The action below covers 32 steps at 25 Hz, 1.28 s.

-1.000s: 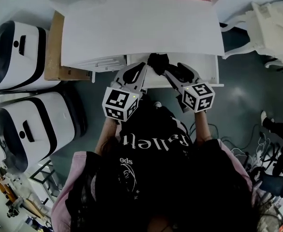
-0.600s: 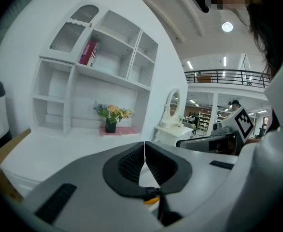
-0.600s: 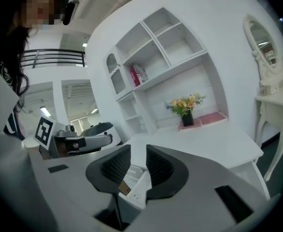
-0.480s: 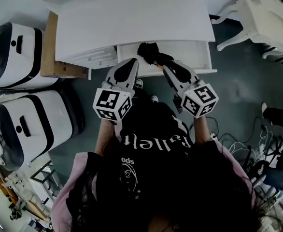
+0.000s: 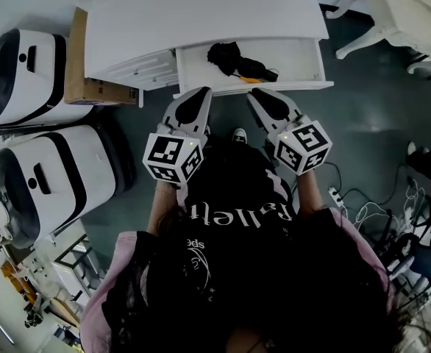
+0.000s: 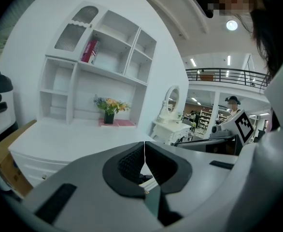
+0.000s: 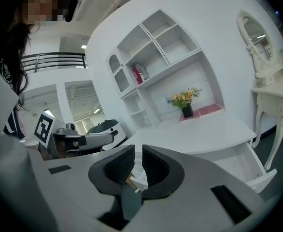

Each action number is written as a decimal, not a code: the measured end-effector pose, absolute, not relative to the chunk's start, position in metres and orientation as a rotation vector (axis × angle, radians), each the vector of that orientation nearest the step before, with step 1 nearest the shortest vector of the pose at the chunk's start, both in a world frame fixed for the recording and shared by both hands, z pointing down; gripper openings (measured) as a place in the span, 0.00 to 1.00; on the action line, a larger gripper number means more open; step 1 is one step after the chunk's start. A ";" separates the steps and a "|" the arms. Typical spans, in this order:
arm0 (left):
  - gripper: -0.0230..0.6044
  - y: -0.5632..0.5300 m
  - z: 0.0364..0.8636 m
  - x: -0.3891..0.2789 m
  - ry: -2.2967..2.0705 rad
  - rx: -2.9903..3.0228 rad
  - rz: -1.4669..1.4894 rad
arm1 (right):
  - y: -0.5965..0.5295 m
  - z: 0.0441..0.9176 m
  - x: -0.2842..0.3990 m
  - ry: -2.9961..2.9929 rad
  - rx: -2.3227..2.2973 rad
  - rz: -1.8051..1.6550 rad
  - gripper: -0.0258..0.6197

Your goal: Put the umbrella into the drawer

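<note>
The black folded umbrella point(image 5: 237, 62) lies inside the open white drawer point(image 5: 295, 53), and its orange tip points right. In the head view both grippers hover just in front of the drawer's front edge, apart from the umbrella. My left gripper point(image 5: 201, 94) is shut, its pads point(image 6: 132, 161) meeting at the tips with nothing between them. My right gripper point(image 5: 258, 95) has just been closing. Only a thin slit is left between its pads point(image 7: 153, 166), and nothing is between them.
The drawer belongs to a white desk point(image 5: 201, 13) with a shelf hutch and a flower vase point(image 6: 108, 109) on top. A cardboard box point(image 5: 79, 65) and two white-and-black machines point(image 5: 31, 72) stand at the left. A white chair point(image 5: 407, 13) and floor cables point(image 5: 362, 197) are at the right.
Both grippers have drawn back out of the drawer toward the person, leaving the umbrella lying in it. The right gripper's jaws have closed.
</note>
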<state>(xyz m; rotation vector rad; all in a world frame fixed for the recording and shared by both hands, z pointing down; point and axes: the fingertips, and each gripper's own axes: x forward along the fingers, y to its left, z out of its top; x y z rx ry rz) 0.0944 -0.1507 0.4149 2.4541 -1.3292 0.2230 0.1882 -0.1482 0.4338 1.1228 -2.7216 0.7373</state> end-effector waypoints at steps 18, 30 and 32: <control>0.06 -0.064 0.416 0.018 -1.234 2.496 0.187 | -0.065 0.440 0.091 -2.705 1.168 0.798 0.14; 0.06 0.016 0.410 -0.036 -1.102 2.565 0.101 | 0.029 0.435 0.032 -2.668 1.315 0.775 0.13; 0.06 0.025 0.411 -0.037 -1.075 2.579 0.101 | 0.039 0.435 0.029 -2.670 1.334 0.780 0.13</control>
